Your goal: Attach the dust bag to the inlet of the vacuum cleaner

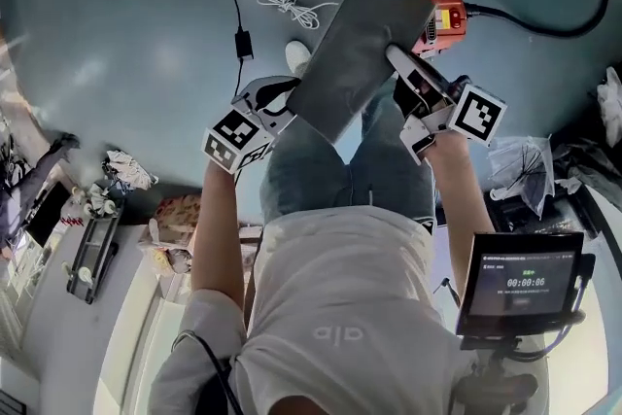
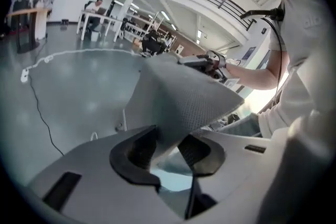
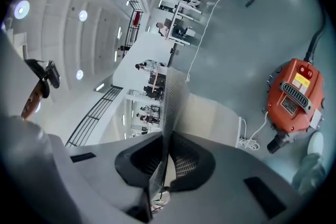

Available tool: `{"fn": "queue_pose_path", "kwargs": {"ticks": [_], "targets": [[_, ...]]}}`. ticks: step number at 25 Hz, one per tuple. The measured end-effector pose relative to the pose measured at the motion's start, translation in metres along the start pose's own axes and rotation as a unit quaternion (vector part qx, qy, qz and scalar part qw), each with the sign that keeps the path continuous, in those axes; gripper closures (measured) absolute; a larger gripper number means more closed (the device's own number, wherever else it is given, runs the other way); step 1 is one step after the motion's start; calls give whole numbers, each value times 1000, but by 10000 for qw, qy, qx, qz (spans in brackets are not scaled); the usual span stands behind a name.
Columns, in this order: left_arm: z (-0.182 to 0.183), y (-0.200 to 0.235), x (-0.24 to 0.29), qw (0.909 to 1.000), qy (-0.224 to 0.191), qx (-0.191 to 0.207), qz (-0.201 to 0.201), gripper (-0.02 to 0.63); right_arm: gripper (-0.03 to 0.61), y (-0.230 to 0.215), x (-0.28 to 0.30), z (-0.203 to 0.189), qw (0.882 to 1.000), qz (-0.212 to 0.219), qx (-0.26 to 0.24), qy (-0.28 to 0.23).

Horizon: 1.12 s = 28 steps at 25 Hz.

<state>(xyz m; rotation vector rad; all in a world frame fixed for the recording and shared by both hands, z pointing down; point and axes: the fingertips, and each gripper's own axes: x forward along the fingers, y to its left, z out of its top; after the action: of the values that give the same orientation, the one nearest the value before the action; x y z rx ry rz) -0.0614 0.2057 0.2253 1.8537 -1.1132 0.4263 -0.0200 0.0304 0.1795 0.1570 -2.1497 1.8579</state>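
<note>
Where the person stands on the grey-blue floor (image 1: 117,34), the following are entered.

1. dust bag (image 1: 355,53) (image 2: 184,97) (image 3: 210,120): grey, flat, of finely dotted fabric; held in the air in front of the person's legs; in the head view it slants from near left to far right; its far end overlaps the vacuum cleaner (image 1: 442,15) (image 3: 294,97) in that view, yet the right gripper view shows the two apart.

2. left tongs (image 1: 287,104) (image 2: 168,152): at the bag's near left corner; jaws a little spread; the corner passes between the pads with a gap showing beside it; not clamped.

3. right tongs (image 1: 398,61) (image 3: 165,160): at the bag's right edge; jaws pressed together on the bag, pinching the fabric, which shows edge-on between the pads.

4. vacuum cleaner: red-orange body with a yellow label; lying on the floor, far and to the right of the person.

5. black hose (image 1: 544,24): thick; runs from the vacuum cleaner's right side and curves off to the far right.

6. white cord (image 1: 292,3) (image 3: 249,139): loosely coiled; on the floor just left of the vacuum cleaner.

7. black cable (image 1: 243,42): thin, with a small black block on it; on the floor left of the white cord.

8. screen (image 1: 520,282): dark, lit, on an arm; near right of the person.
</note>
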Motion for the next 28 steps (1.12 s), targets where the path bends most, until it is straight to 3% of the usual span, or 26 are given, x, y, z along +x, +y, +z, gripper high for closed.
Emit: {"fn": "queue_pose_path", "kwargs": {"ticks": [4,6,8,10,14,17,20,22,25,28], "targets": [[-86,50,40,9936,781,-579,-580,505,545,-58,24,-14,9966,-179,-796,119],[-120,79,61,9908,800,-939,-558,505,543,-99,38,-36,9932,-319,-1076,306],[-128,108,86,9897,320,-1303,-502,505,543,-144,56,-55,9896,-473,-1285,429],[-119,131,113,9820,-397,-1770,-525,497,543,-184,75,-75,9862,-551,-1472,523],[-88,143,163,9595,-1219,-2472,-587,373,545,-226,85,-104,9774,-638,-1880,725],[-65,155,193,9464,-1462,-2793,-696,307,545,-248,91,-122,9546,-792,-2670,1057],[-65,171,217,9356,-1431,-3133,-779,228,545,-266,105,-151,9245,-722,-3454,1445],[-72,175,226,9370,-1266,-3168,-750,219,545,-278,108,-163,9022,-890,-3863,1699],[-74,169,228,9353,-1009,-3260,-935,204,545,-296,106,-162,8608,-1617,-4396,1990],[-72,161,230,9332,-817,-3315,-1125,204,548,-301,114,-154,8402,-1938,-4682,1931]]}}
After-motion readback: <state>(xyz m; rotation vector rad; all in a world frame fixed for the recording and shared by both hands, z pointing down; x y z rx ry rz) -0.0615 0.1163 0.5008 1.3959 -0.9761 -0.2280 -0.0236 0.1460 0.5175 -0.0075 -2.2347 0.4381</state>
